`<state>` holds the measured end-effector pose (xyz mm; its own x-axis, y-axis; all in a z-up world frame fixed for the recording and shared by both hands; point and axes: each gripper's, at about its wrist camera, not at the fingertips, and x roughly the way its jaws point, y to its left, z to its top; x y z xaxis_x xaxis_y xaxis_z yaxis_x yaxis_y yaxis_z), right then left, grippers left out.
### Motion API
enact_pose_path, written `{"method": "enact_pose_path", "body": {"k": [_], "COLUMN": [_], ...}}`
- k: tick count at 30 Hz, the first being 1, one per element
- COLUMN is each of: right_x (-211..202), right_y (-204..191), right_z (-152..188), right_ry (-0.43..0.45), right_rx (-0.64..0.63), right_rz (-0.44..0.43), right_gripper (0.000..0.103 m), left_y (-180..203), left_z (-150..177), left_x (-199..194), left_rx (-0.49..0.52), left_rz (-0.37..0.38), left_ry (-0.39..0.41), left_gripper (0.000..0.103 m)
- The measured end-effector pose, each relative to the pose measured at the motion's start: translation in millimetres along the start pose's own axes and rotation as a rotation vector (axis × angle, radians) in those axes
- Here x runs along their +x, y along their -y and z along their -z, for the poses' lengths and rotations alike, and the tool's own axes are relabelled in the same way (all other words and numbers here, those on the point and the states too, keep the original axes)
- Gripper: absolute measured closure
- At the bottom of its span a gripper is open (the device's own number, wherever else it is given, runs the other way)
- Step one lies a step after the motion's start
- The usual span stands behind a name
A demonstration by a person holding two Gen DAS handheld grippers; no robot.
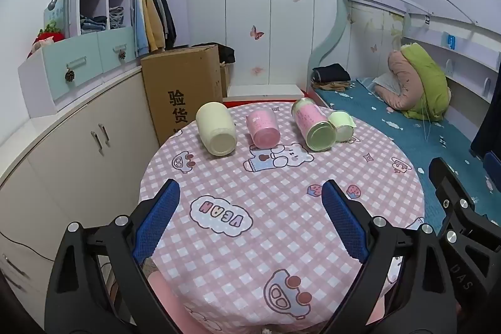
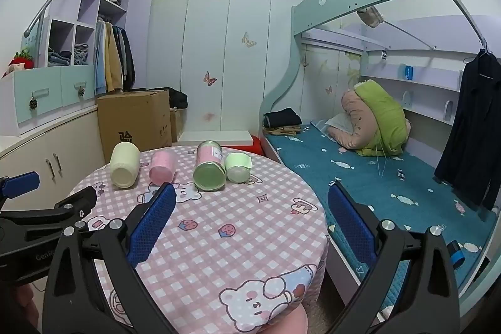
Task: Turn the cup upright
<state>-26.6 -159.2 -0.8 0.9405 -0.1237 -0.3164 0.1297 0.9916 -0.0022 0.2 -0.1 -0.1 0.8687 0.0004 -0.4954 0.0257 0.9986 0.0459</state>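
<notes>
Several cups lie on their sides in a row at the far side of a round table with a pink checked cloth: a cream cup, a pink cup, a tall green-bottomed cup and a small pale green cup. They also show in the right wrist view: cream cup, pink cup, tall cup, small green cup. My left gripper is open and empty, well short of the cups. My right gripper is open and empty near the table's right edge.
A cardboard box stands behind the table on the left, beside a low cabinet. A bunk bed with a blue mattress lies right of the table. The left gripper's body shows at the left of the right wrist view.
</notes>
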Motion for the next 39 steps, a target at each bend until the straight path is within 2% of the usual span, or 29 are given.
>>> {"method": "enact_pose_path", "body": {"k": [16,39], "right_x": [8.1,14.2], "right_y": [-0.4,0.6], "right_z": [7.7,7.5], "right_ry": [-0.018,-0.041], "right_rx": [0.008,0.017], "right_rz": [-0.019,-0.025], "right_gripper": [0.009,0.009], "left_y": [-0.4,0.0], "left_z": [9.7,3.4], "left_x": [4.2,11.2], "left_rx": [-0.007,0.009], "left_rz": [0.01,0.027], "left_ry": [-0.014,-0.03], "left_gripper": [0.011,0.011]}}
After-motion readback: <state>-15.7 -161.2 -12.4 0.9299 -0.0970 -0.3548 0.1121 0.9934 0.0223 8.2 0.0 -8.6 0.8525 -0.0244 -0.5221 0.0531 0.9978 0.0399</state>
